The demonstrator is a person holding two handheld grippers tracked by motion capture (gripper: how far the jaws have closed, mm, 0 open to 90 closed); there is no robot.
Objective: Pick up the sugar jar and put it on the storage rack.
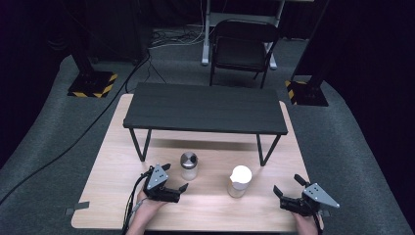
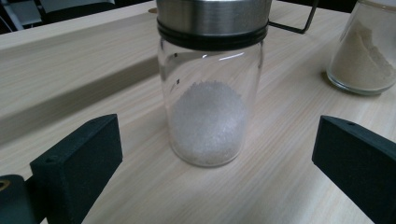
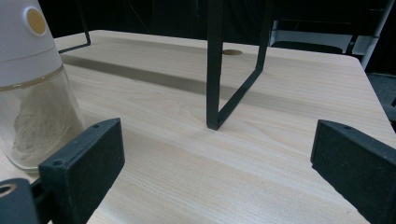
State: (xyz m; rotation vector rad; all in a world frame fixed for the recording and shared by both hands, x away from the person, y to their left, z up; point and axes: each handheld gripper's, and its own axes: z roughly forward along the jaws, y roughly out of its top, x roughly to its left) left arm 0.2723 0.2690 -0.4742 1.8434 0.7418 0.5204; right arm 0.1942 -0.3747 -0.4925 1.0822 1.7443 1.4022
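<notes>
Low in the high view, toward the left: left tongs [image 1: 173, 177] held in a hand [image 1: 147, 203] coming up from the bottom edge, jaws spread wide and pointing up and to the right. Nothing between them. Just beyond the tips, near the middle of the frame: glass jar with a metal lid [image 1: 189, 166], standing upright on the worktop [image 1: 112, 161], not touched.

In the left gripper view: same jar [image 2: 210, 100] in the middle of the frame, between the two black jaws low at left and right but farther off, with bare wood on both sides. White grains heaped in the bottom half.

Low right in the high view: right tongs [image 1: 288, 186], also in a hand [image 1: 307, 225] from the bottom edge, jaws spread, pointing up and to the left, holding nothing. Left of them, a little apart: jar with a white top [image 1: 239, 181], upright.

In the right gripper view: that jar [image 3: 32, 88] at the left edge, tan powder inside, beside the left jaw and not between the jaws. Black leg of the small table [image 3: 233, 70] in the upper middle.

Counted: two tongs, two hands, two jars, one black small table [image 1: 205, 107] standing on the worktop, one chair [image 1: 243, 49] behind at the top.
</notes>
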